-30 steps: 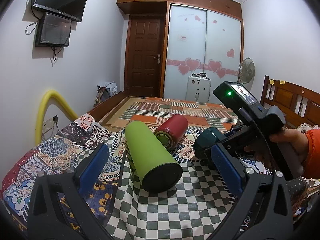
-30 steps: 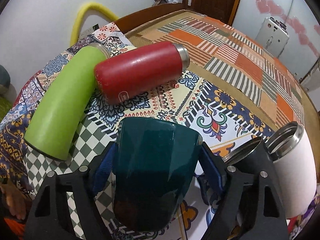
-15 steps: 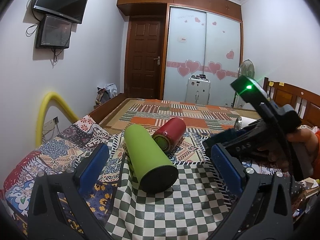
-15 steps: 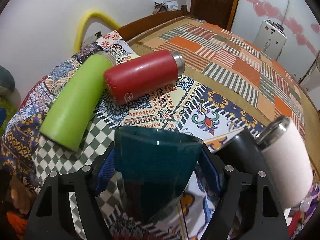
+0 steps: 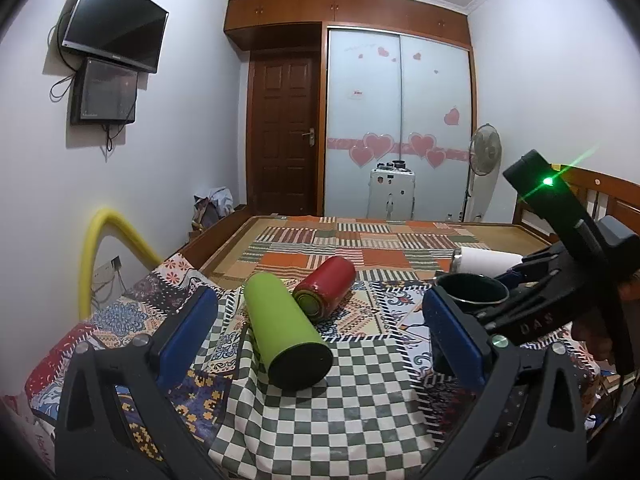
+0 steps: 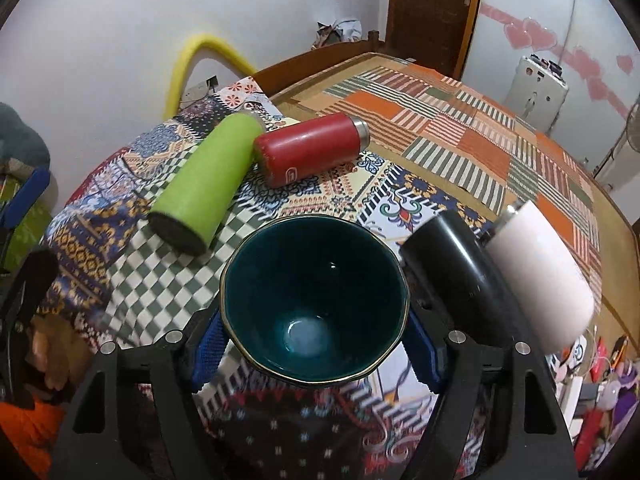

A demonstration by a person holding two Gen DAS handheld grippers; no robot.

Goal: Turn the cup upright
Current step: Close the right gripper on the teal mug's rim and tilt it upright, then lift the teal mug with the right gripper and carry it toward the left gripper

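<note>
Cup [image 6: 314,304], mouth up, sits clamped between the right hand-held gripper [image 6: 314,354] pads just above the bed [image 6: 460,128], ready for setting down; left hand-held gripper [image 5: 320,336] gapes empty.

I see a dark teal cup [image 6: 314,304] with a thin gold rim and a pale patch at its bottom. My gripper fingers [image 6: 208,350] carry blue pads on black frames. A lime green bottle [image 6: 204,178] has a dark base; the red bottle [image 6: 310,148] has a silver neck and a small white logo. A glossy black cup [image 6: 460,258] and a white cup [image 6: 540,272] lie beside it. The cloth [image 5: 340,412] is green-and-white checked, over a patchwork quilt [image 6: 452,120] of orange, striped and floral squares. A yellow tube [image 5: 100,248] curves against the white wall.
</note>
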